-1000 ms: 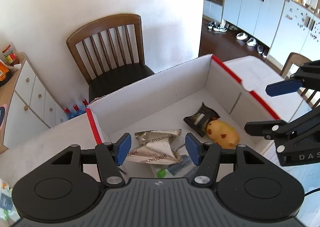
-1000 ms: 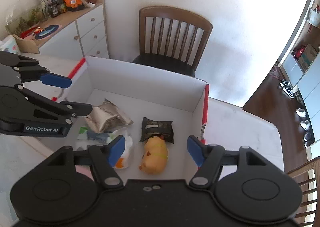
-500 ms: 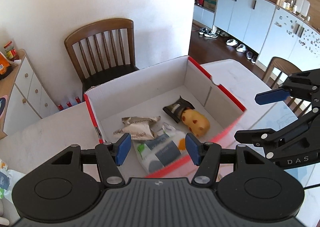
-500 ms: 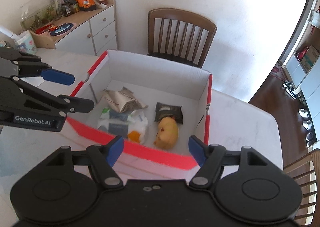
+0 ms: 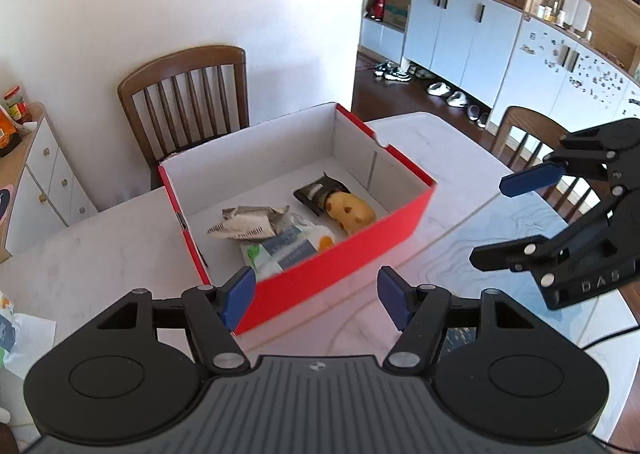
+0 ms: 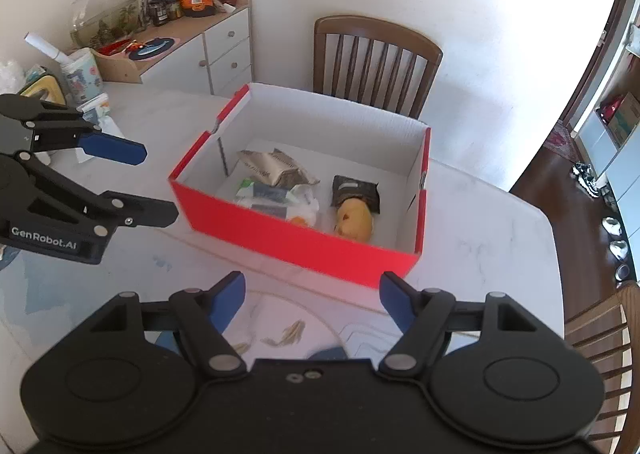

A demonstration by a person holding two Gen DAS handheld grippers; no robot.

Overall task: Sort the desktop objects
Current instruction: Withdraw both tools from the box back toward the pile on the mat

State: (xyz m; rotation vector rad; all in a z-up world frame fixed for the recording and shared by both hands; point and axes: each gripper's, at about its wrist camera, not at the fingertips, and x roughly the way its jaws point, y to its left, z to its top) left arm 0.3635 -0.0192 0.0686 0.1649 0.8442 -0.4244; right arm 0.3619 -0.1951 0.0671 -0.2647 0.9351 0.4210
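Box (image 5: pixel 344 250): red outside, white inside. Toy (image 5: pixel 352 212): yellow, dark spots. Packet (image 5: pixel 316 194): black. Wrapper (image 5: pixel 248 228): silver, printed lettering. Tabletop (image 5: pixel 100 254): white, faint marbling. Chair (image 5: pixel 188 94): brown wood.

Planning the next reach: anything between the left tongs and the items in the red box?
Only the box's near red wall, which stands between the left tongs and the items. It is open-topped, so coming in from above looks clear. Nothing is between the pads.

Each wrist camera looks forward and steeply down along its own jaws at the white surface (image 5: pixel 100 254). Both views share the red box (image 5: pixel 340 254) and the wooden chair (image 6: pixel 376 62) behind it, from near, and each sees the other's gripper beside it.
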